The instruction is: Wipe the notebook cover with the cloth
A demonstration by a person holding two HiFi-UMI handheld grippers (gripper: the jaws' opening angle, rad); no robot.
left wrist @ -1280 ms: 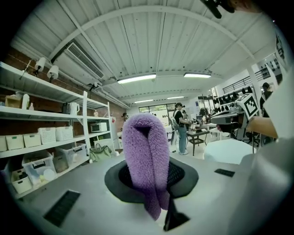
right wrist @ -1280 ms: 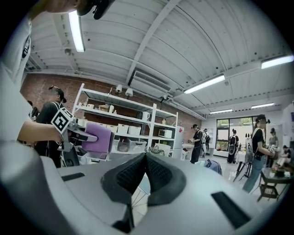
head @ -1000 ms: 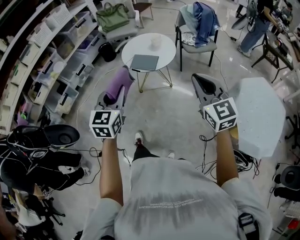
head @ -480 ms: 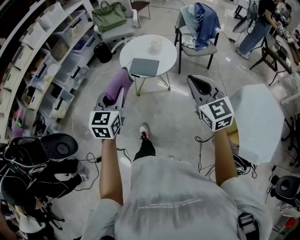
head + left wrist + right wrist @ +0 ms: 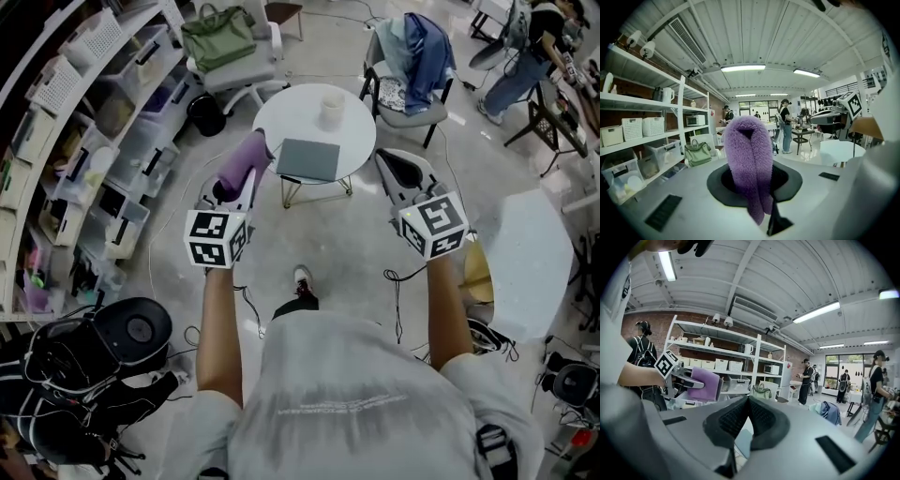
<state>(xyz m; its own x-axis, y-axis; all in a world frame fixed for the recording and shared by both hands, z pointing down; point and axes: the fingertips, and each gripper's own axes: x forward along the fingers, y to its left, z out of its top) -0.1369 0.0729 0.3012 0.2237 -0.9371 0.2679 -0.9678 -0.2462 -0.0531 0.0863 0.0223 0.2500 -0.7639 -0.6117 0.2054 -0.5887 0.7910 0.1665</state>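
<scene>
A grey notebook (image 5: 309,159) lies shut on the near side of a small round white table (image 5: 281,117), with a white cup (image 5: 331,106) behind it. My left gripper (image 5: 240,184) is shut on a fluffy purple cloth (image 5: 241,166), held in the air just left of the table's edge. In the left gripper view the cloth (image 5: 747,159) sticks up between the jaws of that gripper (image 5: 754,187). My right gripper (image 5: 405,174) hovers off the table's right edge; in the right gripper view it (image 5: 747,404) is shut with nothing in it. There the cloth (image 5: 702,383) shows at the left.
A chair draped with blue clothes (image 5: 411,56) stands behind the table, and a chair with a green bag (image 5: 221,37) to its left. Shelves of bins (image 5: 84,122) line the left. A white table (image 5: 530,253) is at the right. Cables and a black backpack (image 5: 89,361) lie on the floor.
The person has stepped forward, so the round table and notebook are nearer to both grippers. The left gripper still holds the cloth, and the right stays shut.
</scene>
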